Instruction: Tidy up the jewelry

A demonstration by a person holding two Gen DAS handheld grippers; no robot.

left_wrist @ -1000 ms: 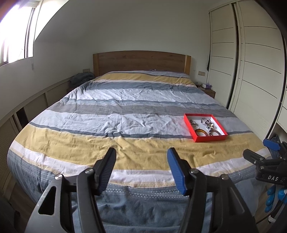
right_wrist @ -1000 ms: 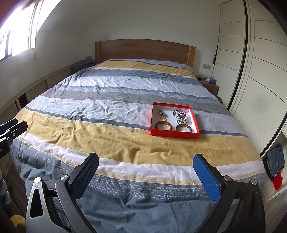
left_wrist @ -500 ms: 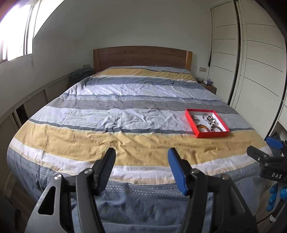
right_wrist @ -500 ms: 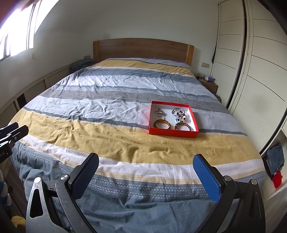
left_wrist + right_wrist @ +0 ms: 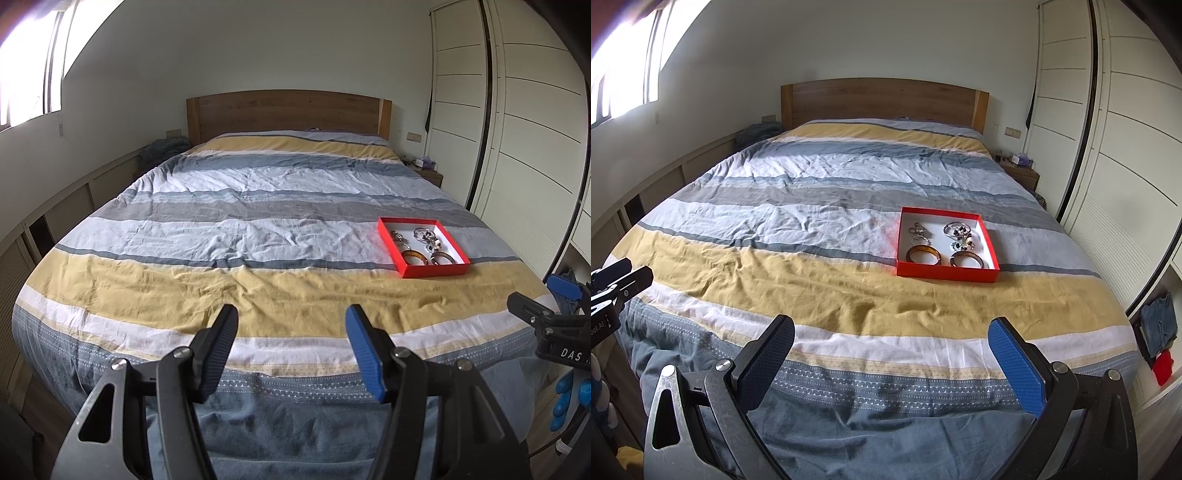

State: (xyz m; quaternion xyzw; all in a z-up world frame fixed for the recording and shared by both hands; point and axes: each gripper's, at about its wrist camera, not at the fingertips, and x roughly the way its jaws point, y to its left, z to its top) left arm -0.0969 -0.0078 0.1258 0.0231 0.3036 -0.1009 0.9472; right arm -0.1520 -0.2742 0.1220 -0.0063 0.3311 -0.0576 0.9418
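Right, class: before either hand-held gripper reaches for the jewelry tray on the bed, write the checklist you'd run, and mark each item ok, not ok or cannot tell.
1. Left hand-held gripper open and empty: ok.
2. Right hand-held gripper open and empty: ok.
3. Red tray lies flat on the bed, uncovered: ok.
4. Bedding between grippers and tray bare of obstacles: ok.
5. Two bangles at the tray's near edge lie apart from each other: ok.
6. Small pieces at the back untangled: cannot tell, too small.
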